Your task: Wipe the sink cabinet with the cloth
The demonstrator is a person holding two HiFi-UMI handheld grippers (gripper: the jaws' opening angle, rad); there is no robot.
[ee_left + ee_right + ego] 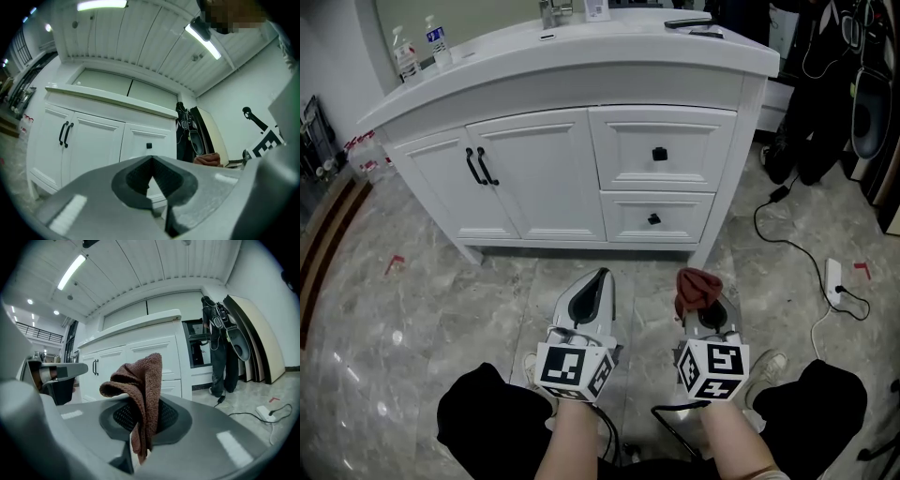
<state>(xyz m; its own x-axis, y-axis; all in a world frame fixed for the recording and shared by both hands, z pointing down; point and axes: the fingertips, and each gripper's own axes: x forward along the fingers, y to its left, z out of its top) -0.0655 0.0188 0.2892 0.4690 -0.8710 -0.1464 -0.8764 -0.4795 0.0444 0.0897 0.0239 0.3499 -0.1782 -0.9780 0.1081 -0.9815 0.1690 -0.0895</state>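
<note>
The sink cabinet (534,178) is white, with black handles (480,167) and black knobs (660,154). The cloth (697,289) is reddish brown. The left gripper (598,279) and right gripper (705,309) are grey with black pads (136,180); their cubes (572,368) carry black-and-white square markers. The floor (441,309) is grey, marbled with paler veins.

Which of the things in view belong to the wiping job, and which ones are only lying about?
For the job:
- reddish-brown cloth, clamped in the right gripper
- white sink cabinet

Lying about:
- two water bottles on the countertop
- white power strip and black cable on the floor
</note>
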